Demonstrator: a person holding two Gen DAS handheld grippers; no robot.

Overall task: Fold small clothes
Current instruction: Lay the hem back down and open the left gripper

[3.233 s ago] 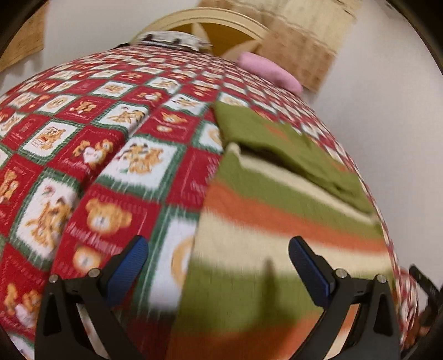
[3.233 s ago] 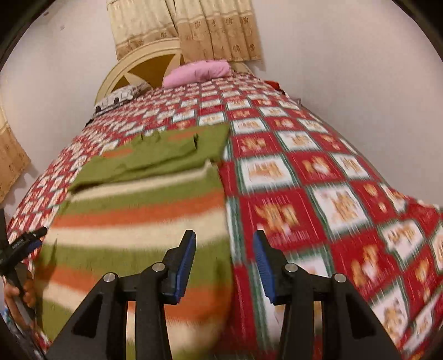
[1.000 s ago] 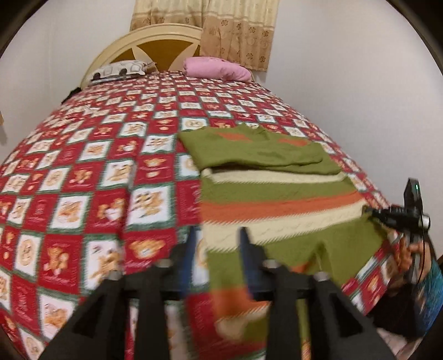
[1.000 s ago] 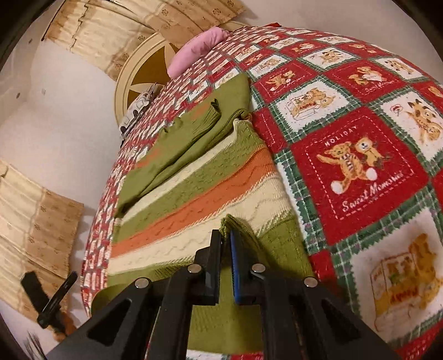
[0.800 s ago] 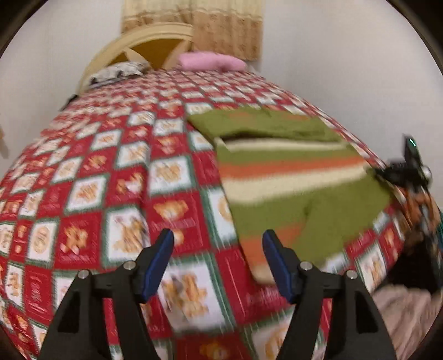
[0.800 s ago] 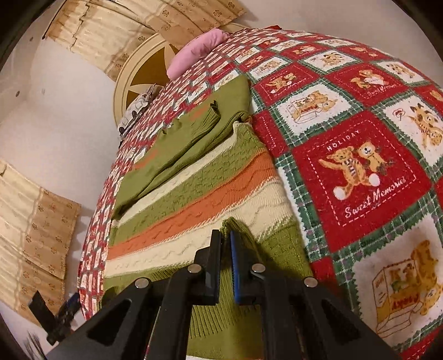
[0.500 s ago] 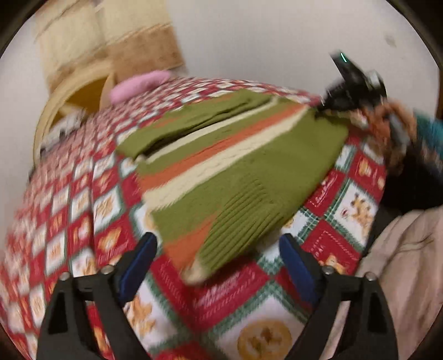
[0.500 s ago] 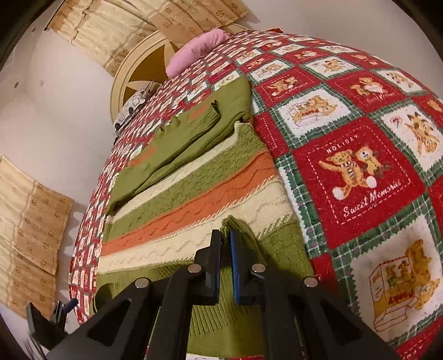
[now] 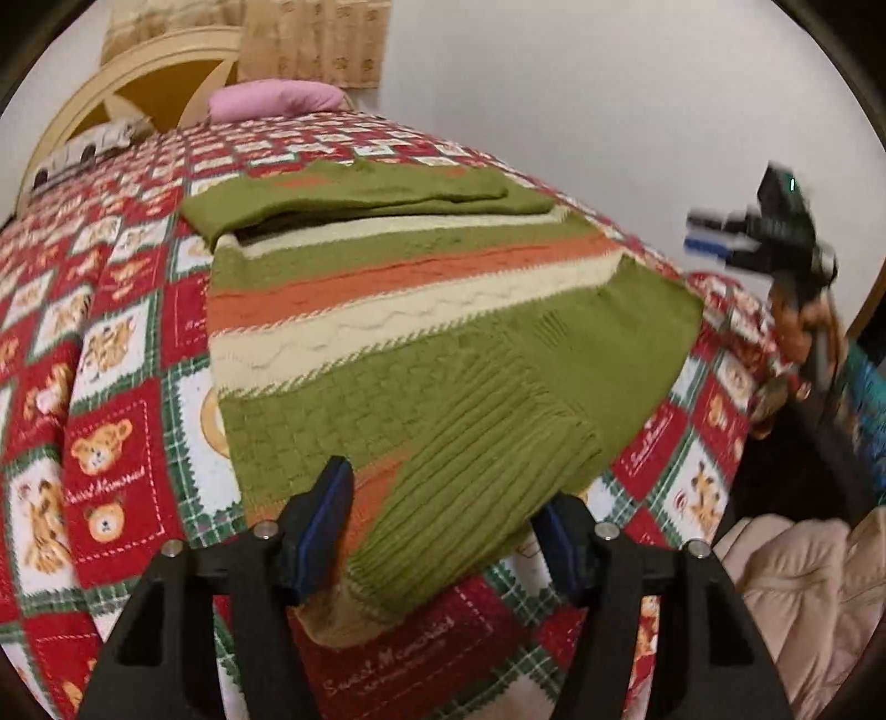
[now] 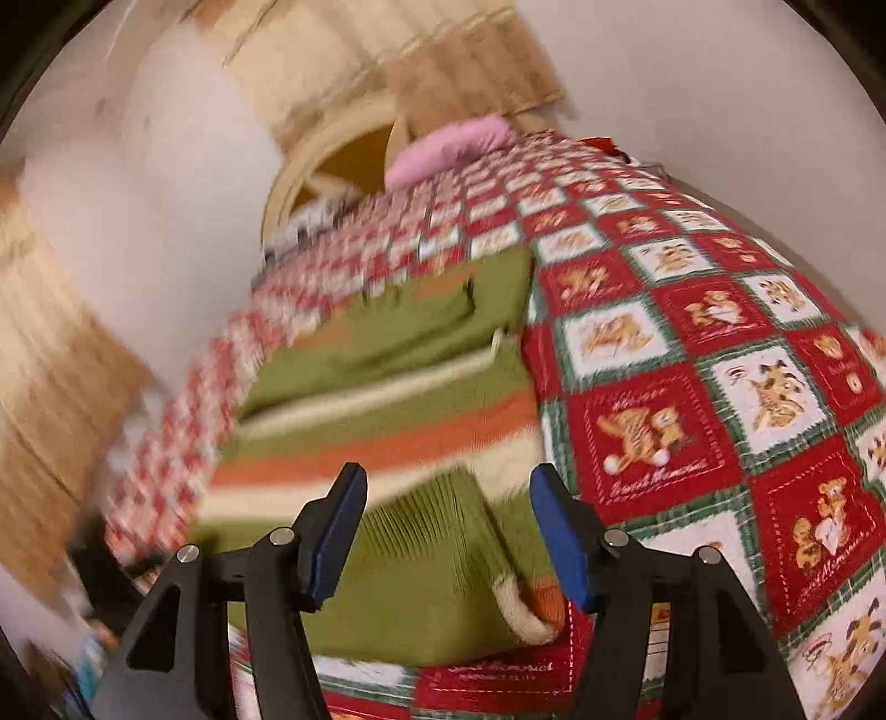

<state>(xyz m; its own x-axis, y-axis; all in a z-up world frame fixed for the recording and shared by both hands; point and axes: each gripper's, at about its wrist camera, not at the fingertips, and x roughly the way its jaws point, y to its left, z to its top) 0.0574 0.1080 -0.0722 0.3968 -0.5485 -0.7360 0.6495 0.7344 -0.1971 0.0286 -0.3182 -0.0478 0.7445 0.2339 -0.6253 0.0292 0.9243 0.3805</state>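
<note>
A knitted sweater (image 9: 398, 310) with green, orange and cream stripes lies flat on the bed quilt (image 9: 105, 459), its green sleeves folded across the far end. Its near corner is turned over in a ribbed green flap (image 10: 432, 554). My left gripper (image 9: 443, 534) hangs low over the near end, jaws closing, with the ribbed flap between them and no pad visibly pressing. My right gripper (image 10: 448, 537) stands just above the flap, jaws opening, nothing gripped. In the left wrist view the right gripper (image 9: 699, 232) is blurred and off the sweater's right corner, held by a hand (image 9: 803, 321).
A pink pillow (image 9: 271, 99) and a patterned pillow (image 9: 83, 149) lie by the cream headboard (image 9: 138, 72). A white wall runs along the bed's right side. A beige padded cloth (image 9: 803, 581) lies off the near right edge. Curtains (image 10: 398, 50) hang behind.
The right gripper, shut on the sweater's corner before, has let go and lifted. The left gripper opened wide, swung down over the near flap and has narrowed again.
</note>
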